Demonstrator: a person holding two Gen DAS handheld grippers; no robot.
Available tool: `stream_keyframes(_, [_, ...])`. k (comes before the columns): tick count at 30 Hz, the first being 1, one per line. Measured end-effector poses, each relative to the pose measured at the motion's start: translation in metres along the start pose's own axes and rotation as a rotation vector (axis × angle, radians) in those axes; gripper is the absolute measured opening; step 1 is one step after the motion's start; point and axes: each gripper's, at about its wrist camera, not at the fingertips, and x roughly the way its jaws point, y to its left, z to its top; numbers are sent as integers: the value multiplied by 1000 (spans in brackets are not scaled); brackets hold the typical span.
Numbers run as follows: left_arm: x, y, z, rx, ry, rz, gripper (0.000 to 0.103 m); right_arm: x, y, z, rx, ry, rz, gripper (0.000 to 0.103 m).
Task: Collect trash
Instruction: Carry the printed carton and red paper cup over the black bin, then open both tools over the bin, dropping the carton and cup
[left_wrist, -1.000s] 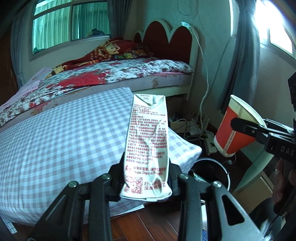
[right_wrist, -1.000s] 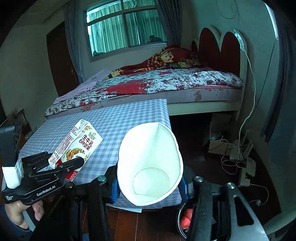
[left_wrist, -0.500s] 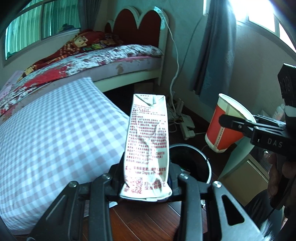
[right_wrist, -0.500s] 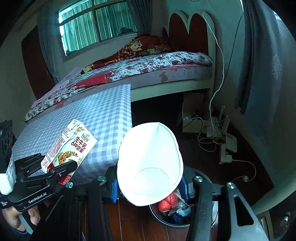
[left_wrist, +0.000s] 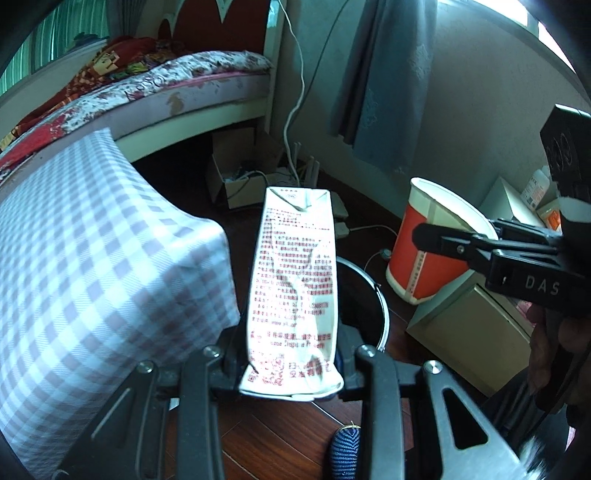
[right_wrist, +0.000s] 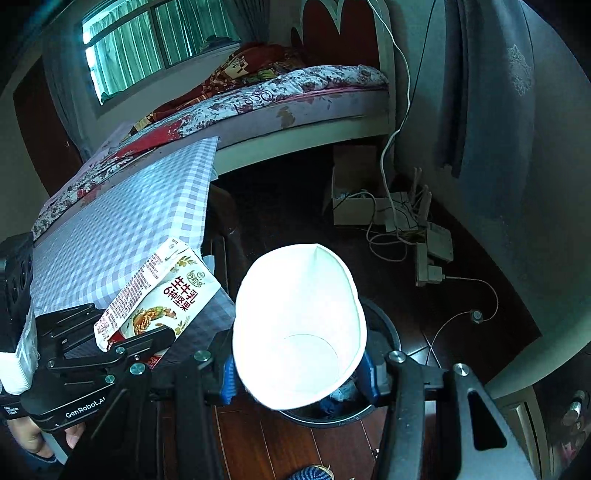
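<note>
Crumpled carton clamped in left gripper | paper cup clamped in right gripper | both above bin

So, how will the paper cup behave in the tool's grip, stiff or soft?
Probably soft: the paper cup looks squeezed into a pointed oval between the right tool's fingers. It likely weighs little, since the inside looks empty. Thin walls may crumple further under a tighter grip.

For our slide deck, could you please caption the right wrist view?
Right gripper holds paper cup above trash bin.
</note>
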Motion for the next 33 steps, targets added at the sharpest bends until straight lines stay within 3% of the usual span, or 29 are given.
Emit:
stream_keyframes(8, [40,-1,0,-52,51,-59,36,41,-20,-11,-13,88,2,53])
stream_keyframes(14, [76,-5,2,-59,116,-58,36,77,-34,-14,-10,149,31,54])
stream_keyframes(21, [108,-2,1,-93,176,-111,36,112,-45,-24,-31,223,77,58])
stream_keyframes(23, [115,0,-2,-125,188,-126,49,121,-45,-28,-57,228,98,67])
stream_keyframes(24, [120,3,-3,-153,207,-128,73,127,-47,-32,-73,239,64,80])
stream_keyframes(25, [120,7,-5,-180,203,-125,87,133,-51,-35,-72,256,15,86])
stream_keyframes(27, [119,10,-9,-195,194,-86,95,141,-64,-43,-28,310,-18,101])
stream_keyframes(33, [113,13,-17,-163,174,48,101,143,-64,-53,-68,347,-80,102])
